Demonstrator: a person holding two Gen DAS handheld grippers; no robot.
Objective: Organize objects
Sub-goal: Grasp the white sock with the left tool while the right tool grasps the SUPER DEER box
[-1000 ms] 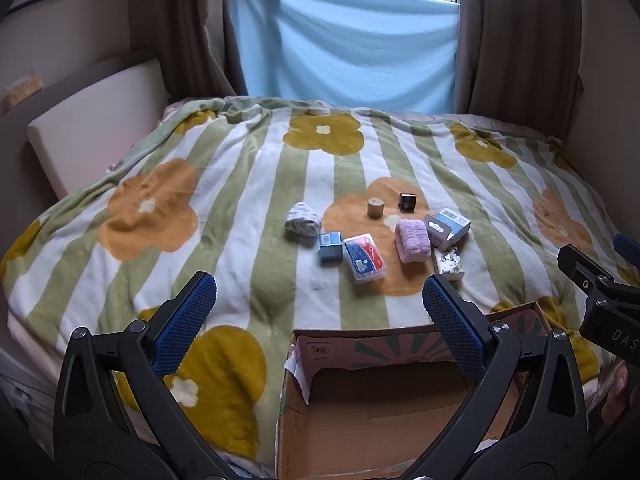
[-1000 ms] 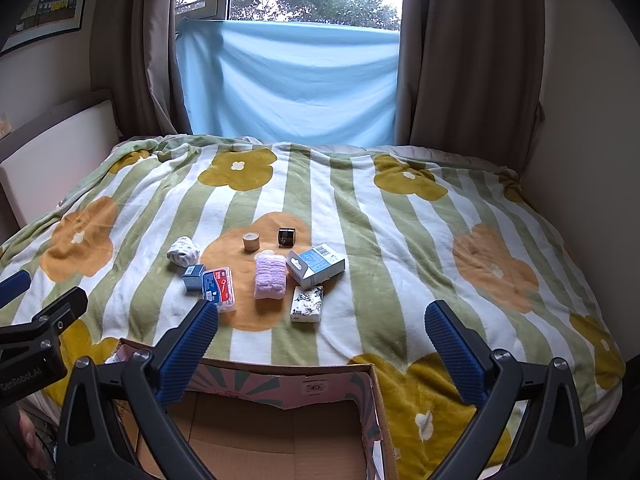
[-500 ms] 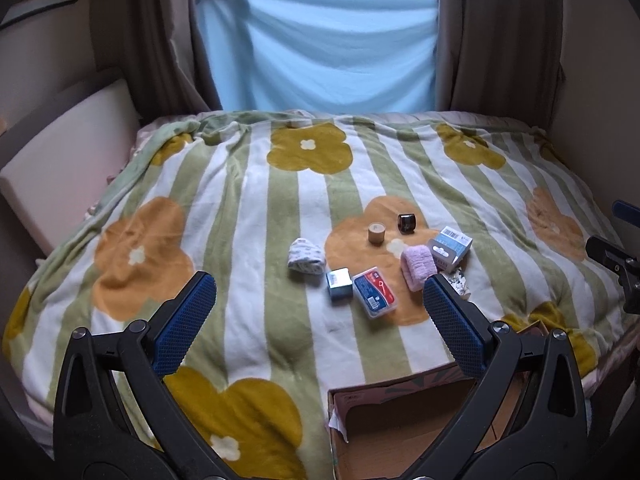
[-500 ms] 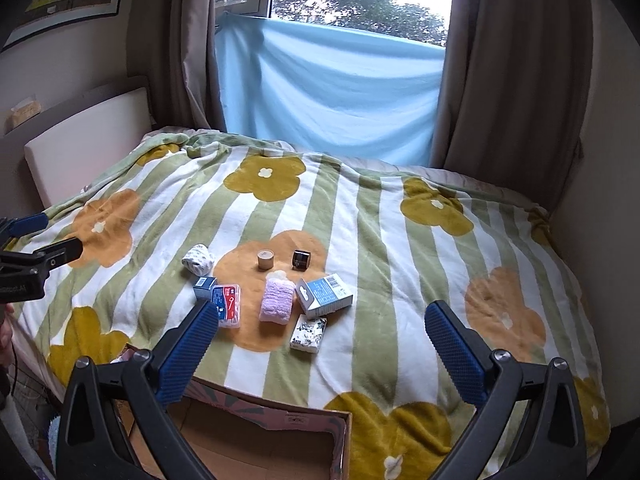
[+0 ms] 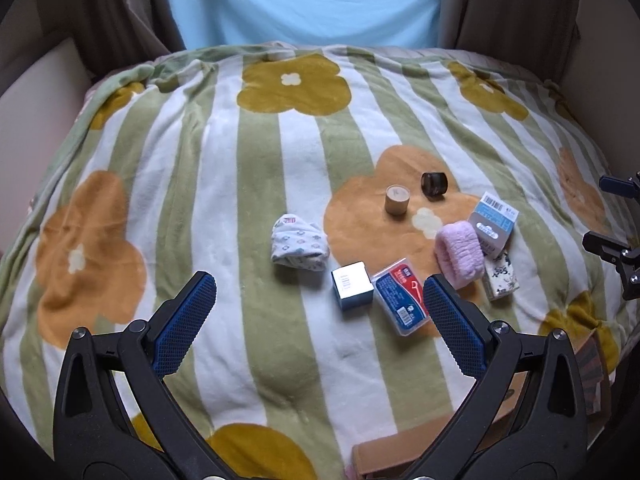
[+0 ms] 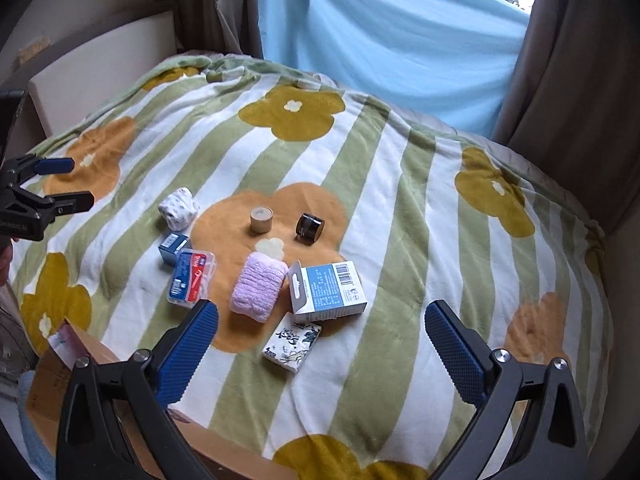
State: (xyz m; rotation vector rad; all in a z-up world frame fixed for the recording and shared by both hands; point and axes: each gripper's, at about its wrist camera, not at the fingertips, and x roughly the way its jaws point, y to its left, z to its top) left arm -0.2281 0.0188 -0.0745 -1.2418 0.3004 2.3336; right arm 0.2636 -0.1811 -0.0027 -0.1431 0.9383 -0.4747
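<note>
Both my grippers are spread wide and empty: left gripper (image 5: 316, 300), right gripper (image 6: 322, 330). Items cluster on the blanket (image 5: 224, 184), right of centre in the left view: sock roll (image 5: 299, 242), small box (image 5: 352, 290), floss case (image 5: 400, 300), pink cloth (image 5: 459, 249), blue box (image 5: 492, 222). Carton (image 6: 48, 392) at lower left of the right view.

Cardboard box (image 5: 440, 436) largely behind the left tongs (image 5: 316, 304), its bottom cut by the frame edge.
</note>
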